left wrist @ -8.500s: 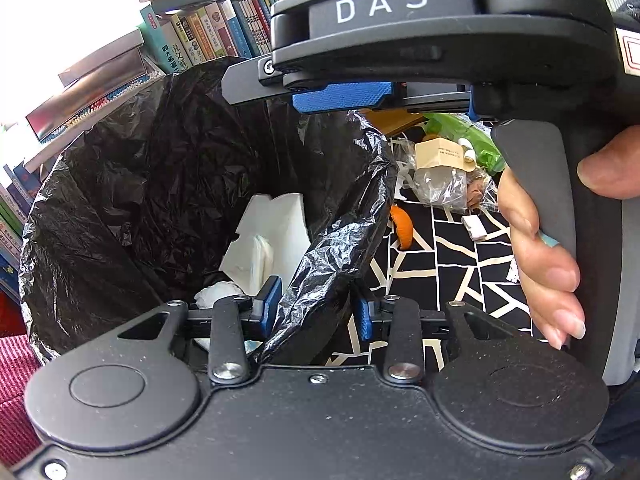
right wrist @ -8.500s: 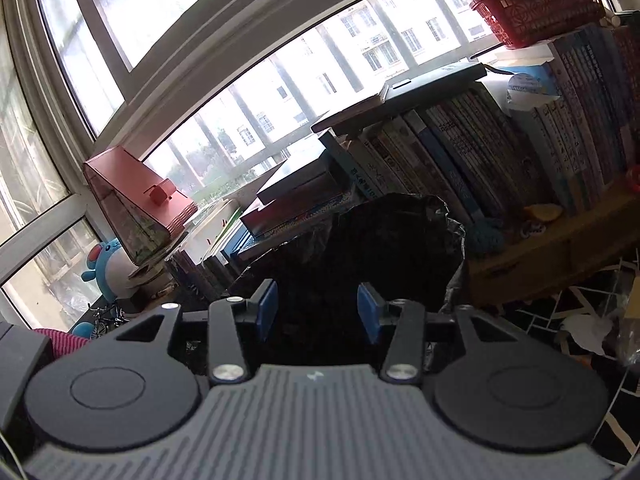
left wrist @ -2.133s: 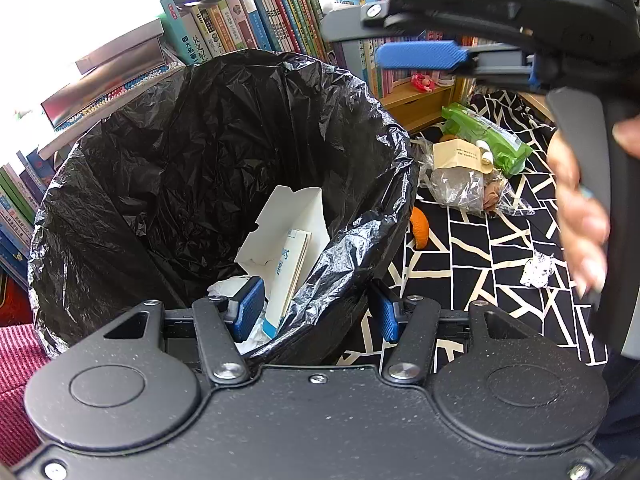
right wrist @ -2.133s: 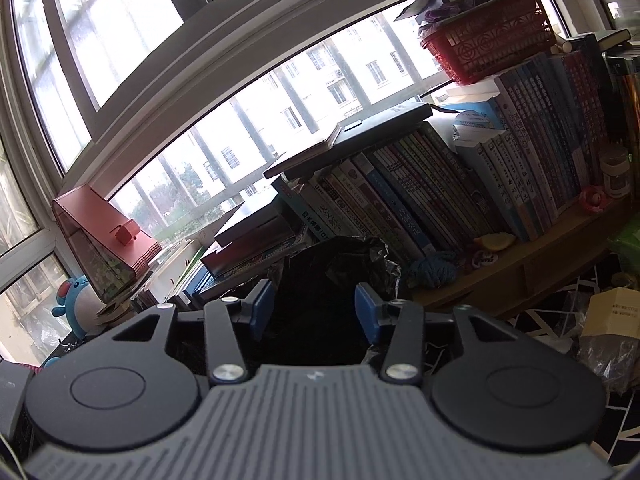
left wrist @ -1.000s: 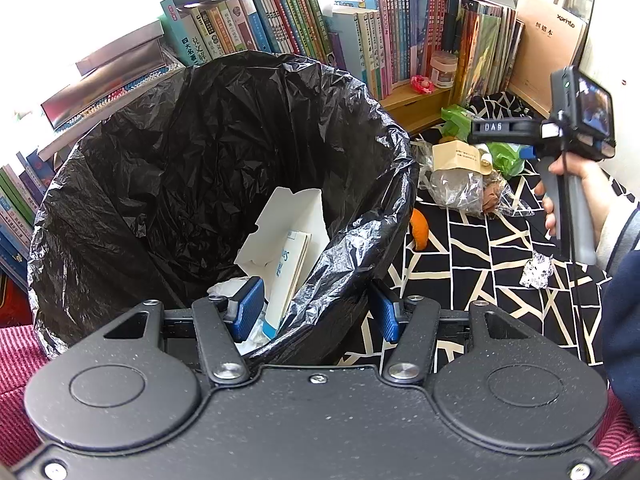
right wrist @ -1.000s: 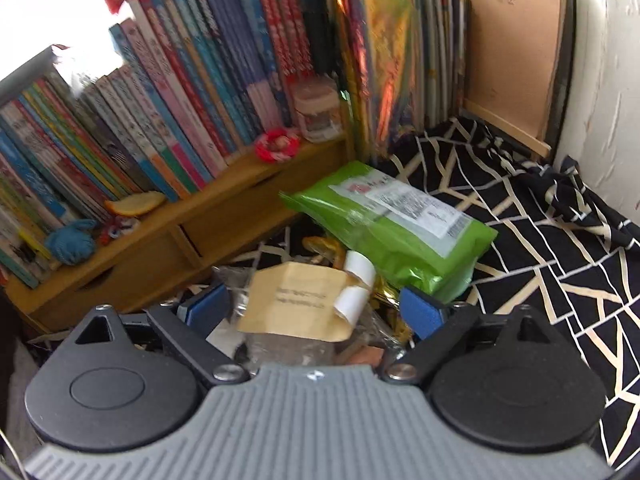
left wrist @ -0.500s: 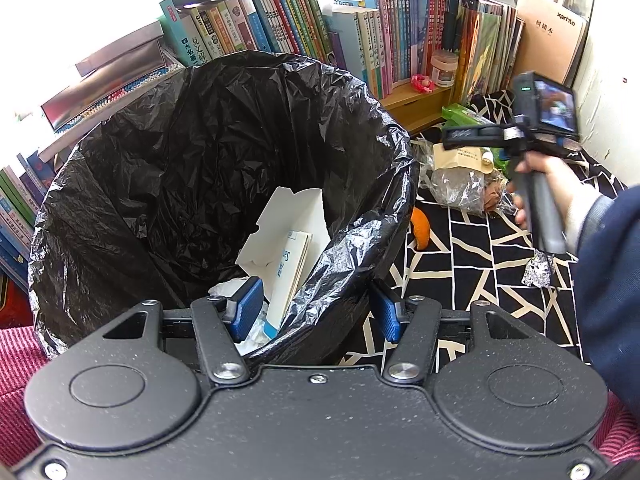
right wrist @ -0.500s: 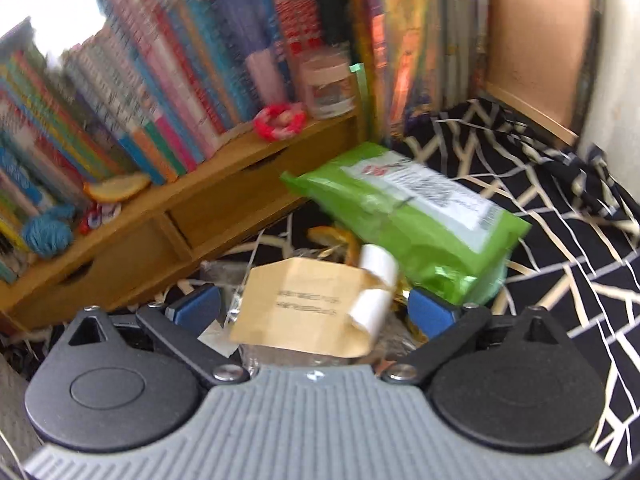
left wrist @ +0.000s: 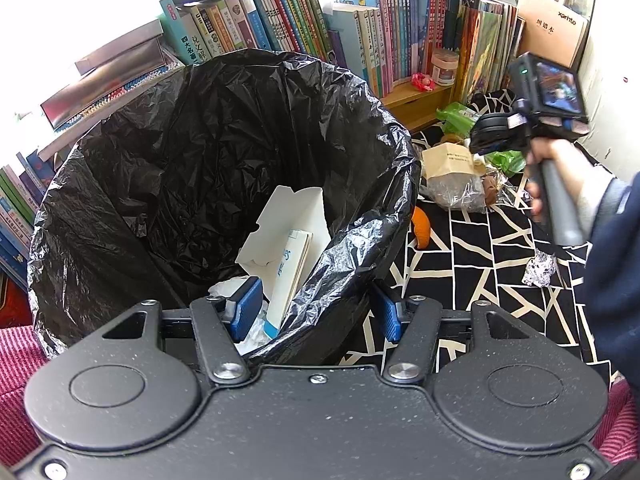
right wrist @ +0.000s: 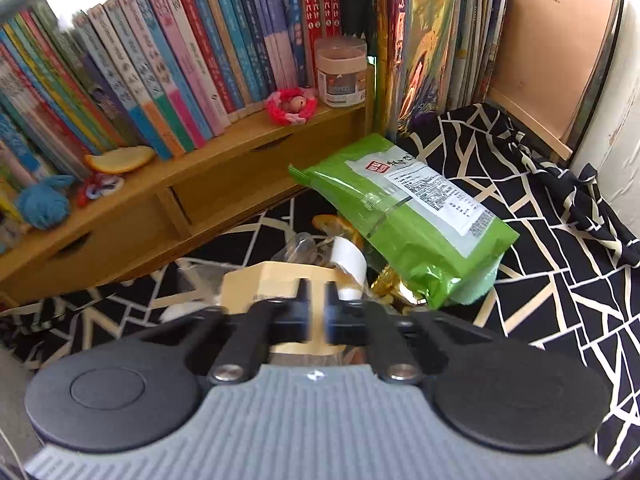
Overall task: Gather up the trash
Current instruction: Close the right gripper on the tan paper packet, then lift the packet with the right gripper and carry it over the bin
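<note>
My left gripper (left wrist: pixel 316 312) straddles the near rim of the bin lined with a black bag (left wrist: pixel 224 128), one pad inside and one outside, shut on that rim. In the bin lie a white carton (left wrist: pixel 288 220) and crumpled paper. My right gripper (right wrist: pixel 316 304) is shut on the tan paper label (right wrist: pixel 272 280) of a clear plastic bag (left wrist: pixel 456 192) lying on the patterned cloth. A green snack packet (right wrist: pixel 412 216) lies just beyond it. In the left wrist view a hand holds the right gripper (left wrist: pixel 478 146) down over that bag.
Orange peel (left wrist: pixel 422 226) lies beside the bin, and a foil wad (left wrist: pixel 540 272) further right on the black-and-white cloth (right wrist: pixel 560 240). A wooden shelf with drawers (right wrist: pixel 224 196), a jar (right wrist: pixel 342 72) and rows of books stand behind. Red fabric (left wrist: pixel 16 360) lies at lower left.
The right gripper has moved closer over the tan-labelled bag, and its jaws have gone from wide open to shut on the label. The left gripper and the bin have not moved.
</note>
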